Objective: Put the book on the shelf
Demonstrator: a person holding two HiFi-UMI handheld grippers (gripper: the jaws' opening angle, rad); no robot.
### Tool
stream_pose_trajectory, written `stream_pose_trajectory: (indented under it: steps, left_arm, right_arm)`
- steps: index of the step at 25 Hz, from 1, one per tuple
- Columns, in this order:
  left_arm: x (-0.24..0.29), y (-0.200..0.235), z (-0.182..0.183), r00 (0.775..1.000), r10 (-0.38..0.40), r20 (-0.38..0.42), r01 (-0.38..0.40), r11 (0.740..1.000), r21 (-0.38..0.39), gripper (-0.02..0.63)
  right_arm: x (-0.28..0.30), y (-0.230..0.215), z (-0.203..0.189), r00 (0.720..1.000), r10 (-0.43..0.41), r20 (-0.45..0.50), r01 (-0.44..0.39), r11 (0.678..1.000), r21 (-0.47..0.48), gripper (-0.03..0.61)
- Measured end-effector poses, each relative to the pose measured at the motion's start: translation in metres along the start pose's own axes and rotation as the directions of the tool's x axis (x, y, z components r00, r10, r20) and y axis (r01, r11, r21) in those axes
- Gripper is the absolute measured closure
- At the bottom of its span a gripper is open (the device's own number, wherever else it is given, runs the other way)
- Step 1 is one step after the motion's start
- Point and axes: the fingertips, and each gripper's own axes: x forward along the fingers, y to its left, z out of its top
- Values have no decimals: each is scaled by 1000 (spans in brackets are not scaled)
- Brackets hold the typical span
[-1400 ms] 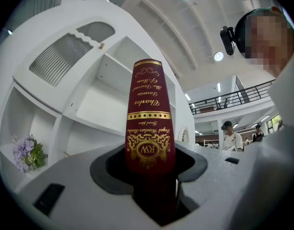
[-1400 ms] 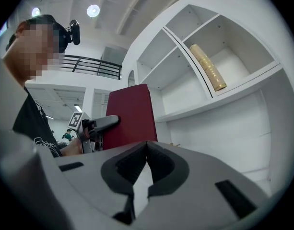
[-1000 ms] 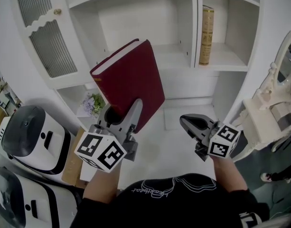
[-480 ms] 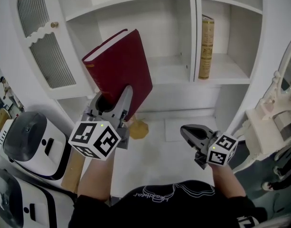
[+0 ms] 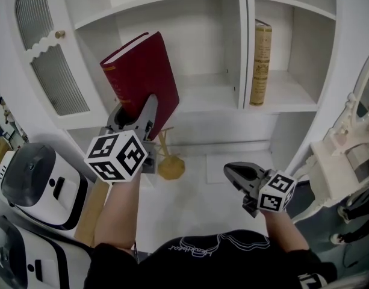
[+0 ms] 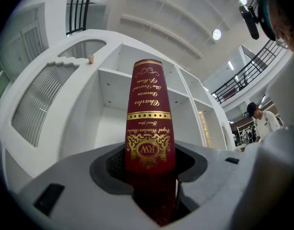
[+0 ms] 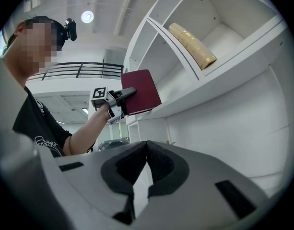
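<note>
Head view: left tool [image 5: 133,110] clamps book [image 5: 139,71]

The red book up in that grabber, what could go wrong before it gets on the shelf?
The left gripper pinches the red book only by its bottom end, and the book leans, so it might twist or slip out. Its top corner looks near the open cabinet door, so it might bump that on the way to the shelf. The right gripper hangs low and shut, probably too far to catch it.

Left gripper [image 6: 151,176] jaws clamp red book [image 6: 149,123], shelf [image 6: 108,109] behind.
</note>
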Motion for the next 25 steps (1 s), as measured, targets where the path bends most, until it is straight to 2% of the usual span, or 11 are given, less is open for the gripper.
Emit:
stream_pose_trajectory:
  steps: [6,17,25]
  left_arm:
    - [19,11,-3,999,50,2,-50,999,-3,399]
    - [52,15,-13,990,142,4,-142,989,47,399]
    - [80,19,-23,979,202,-27,-199,977,83,399]
  right_arm:
    - [2,-15,-6,1000,1,3,-1,1000,24,578]
    - [-1,-41,-17,1000,-3,-2,3,998,66,578]
    - [-5,-56,-24,1000,-12,1,12,996,94,578]
